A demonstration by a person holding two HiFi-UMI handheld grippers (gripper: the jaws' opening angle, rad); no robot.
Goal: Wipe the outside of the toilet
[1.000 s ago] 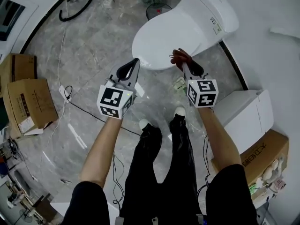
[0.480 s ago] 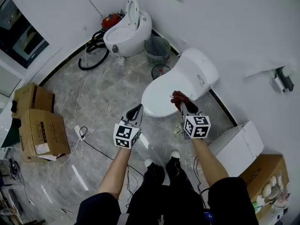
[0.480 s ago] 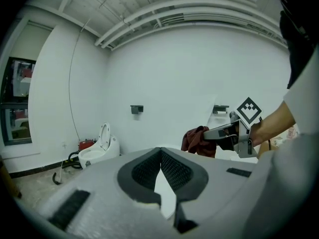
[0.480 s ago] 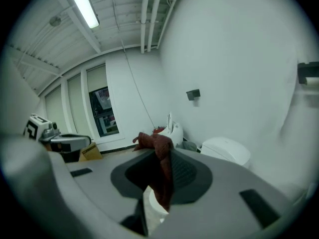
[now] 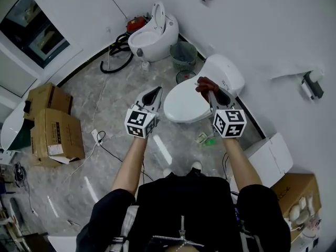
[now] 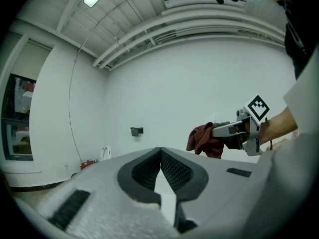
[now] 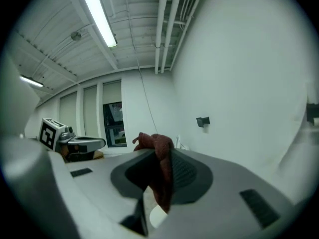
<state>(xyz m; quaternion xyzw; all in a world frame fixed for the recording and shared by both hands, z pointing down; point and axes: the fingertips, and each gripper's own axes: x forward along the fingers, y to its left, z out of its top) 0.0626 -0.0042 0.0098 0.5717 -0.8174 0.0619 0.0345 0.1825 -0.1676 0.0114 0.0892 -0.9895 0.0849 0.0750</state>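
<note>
A: Toilet (image 5: 188,105) first. How does it handle?

B: Hard, glossy white shell, and by the look of it fixed to the floor (image 5: 107,96). Nothing to grip there. It only gets pressed and rubbed, and that smooth surface should let a cloth slide easily.

A: So what actually gets held?

B: The dark red rag (image 5: 203,84). It looks soft, light and limp, bunched up with a fold hanging between the jaws. I'd hold it by the bunch and leave loose cloth forward as the wiping face.

A: Which way does the toilet point?

B: In the head view the long axis runs diagonally. The back sits at the wall (image 5: 262,30), upper right, and the rounded front points lower left toward the person. The lid is down and flat.

A: Where's the rag relative to it?

B: Over the right rear part of the lid in the head view. I'd judge it's raised clear, since both gripper views look out at wall and ceiling, but contact can't be confirmed.

A: Tools?

B: The right tool (image 5: 209,90) is clamped on the rag. The left tool (image 5: 156,91) has its jaws together with nothing between them. It's held beside the toilet's front, left of it.

A: Surroundings?

B: A second toilet (image 5: 152,29) with its seat up stands farther along the wall. A mesh bin (image 5: 184,54) sits between the two. Cardboard boxes (image 5: 55,133) are well apart on the left.
</note>
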